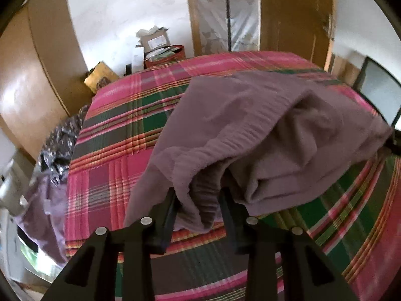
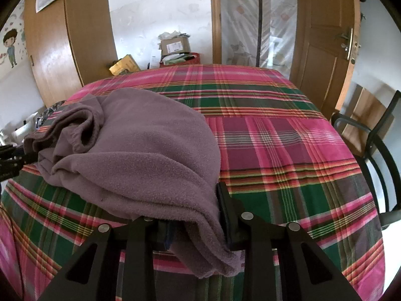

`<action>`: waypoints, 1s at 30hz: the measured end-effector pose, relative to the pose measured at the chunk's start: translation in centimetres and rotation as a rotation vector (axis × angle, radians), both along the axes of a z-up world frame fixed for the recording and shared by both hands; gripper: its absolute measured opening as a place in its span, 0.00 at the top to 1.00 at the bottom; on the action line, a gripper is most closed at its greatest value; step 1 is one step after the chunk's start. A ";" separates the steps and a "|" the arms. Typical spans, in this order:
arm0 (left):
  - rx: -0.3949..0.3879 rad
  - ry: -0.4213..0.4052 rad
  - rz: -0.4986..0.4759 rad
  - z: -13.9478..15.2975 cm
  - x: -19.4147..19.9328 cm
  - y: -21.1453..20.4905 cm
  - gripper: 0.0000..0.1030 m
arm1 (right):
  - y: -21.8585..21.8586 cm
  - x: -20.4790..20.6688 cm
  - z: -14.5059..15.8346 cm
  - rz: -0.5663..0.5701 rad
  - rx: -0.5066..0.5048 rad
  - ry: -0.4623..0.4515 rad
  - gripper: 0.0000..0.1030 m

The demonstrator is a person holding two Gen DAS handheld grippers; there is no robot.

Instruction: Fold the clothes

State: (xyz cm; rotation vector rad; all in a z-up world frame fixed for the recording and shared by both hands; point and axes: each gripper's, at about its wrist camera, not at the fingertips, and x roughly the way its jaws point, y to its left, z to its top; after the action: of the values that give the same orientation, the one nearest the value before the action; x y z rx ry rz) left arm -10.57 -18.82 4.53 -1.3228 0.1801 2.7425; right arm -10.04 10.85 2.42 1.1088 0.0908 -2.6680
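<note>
The fleece garment (image 2: 140,150) in my grippers is a plain dusty mauve, no print. The bedspread (image 2: 275,135) under it is plaid: hot pink and green blocks crossed by orange, yellow and white stripes. My left gripper (image 1: 198,200) and right gripper (image 2: 195,215) are matte black. Off the bed's left edge lies a dark cloth (image 1: 60,145), possibly white-speckled; it is blurred.

Purple fleece garment (image 2: 140,150) hides the right tongs' (image 2: 198,213) left finger.

No legible text anywhere: shipping label on the cardboard box (image 2: 175,45) and print on the yellow package (image 2: 124,65) are too blurred to read.
</note>
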 end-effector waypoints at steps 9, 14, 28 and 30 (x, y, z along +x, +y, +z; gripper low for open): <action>-0.013 0.008 0.010 0.0 0.4 0.4 0.74 | 0.0 0.0 0.1 0.001 -0.004 -0.002 0.70; -0.063 0.006 0.065 -0.2 -0.1 0.2 0.71 | 0.1 0.0 0.0 0.003 -0.003 -0.006 0.70; 0.081 0.007 0.148 1.3 -0.4 -2.3 0.75 | 0.0 0.1 0.4 0.023 0.032 0.040 0.77; 0.082 0.035 0.173 2.2 -0.2 -3.0 0.86 | 0.2 0.0 0.6 0.022 0.028 0.051 0.78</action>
State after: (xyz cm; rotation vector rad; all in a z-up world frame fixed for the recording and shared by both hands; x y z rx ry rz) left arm -10.80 -21.83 6.73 -1.3293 -0.0467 2.8805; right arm -10.00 11.06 3.00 1.0426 0.1490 -2.6835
